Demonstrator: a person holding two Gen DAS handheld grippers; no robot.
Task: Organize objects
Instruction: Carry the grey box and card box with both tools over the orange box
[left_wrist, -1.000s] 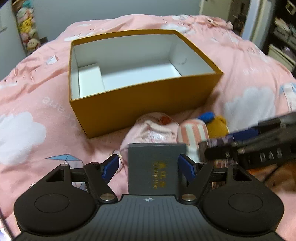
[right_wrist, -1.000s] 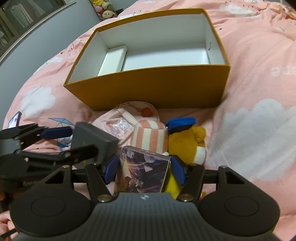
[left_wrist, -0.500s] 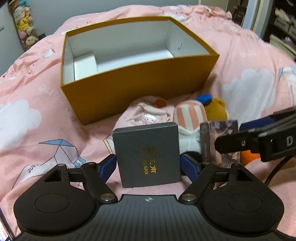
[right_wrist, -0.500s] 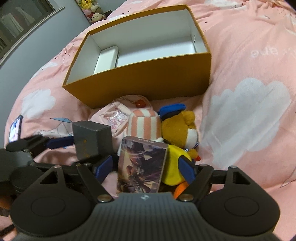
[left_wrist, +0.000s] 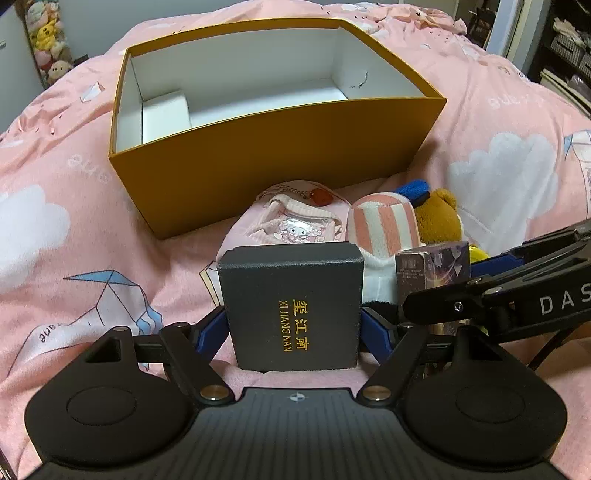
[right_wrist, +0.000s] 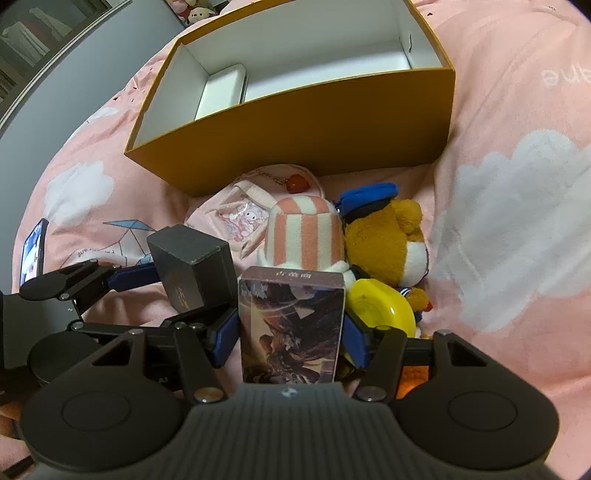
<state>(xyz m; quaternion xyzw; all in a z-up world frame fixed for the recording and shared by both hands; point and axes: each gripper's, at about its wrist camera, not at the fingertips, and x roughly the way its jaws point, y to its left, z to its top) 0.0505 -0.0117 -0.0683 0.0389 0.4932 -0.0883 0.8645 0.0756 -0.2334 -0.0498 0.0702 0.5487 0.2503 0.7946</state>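
A dark grey box with gold lettering stands upright on the pink bedspread between the blue pads of my left gripper. Its jaws are closing, and the pads touch the box's sides. Just to its right, my right gripper has a purple illustrated card box between its pads; those jaws are closing too and press on it. Each gripper shows in the other's view: the left gripper and the right gripper. An open orange box with a white inside lies beyond.
Between the held boxes and the orange box lie a pink pouch, a pink-striped plush, a brown bear plush and a yellow round thing. A phone lies at far left. Shelves flank the bed.
Both pairs of jaws stood wider half a second ago and have come back in onto their boxes. The dark grey box was tilted back a second ago and now stands upright.
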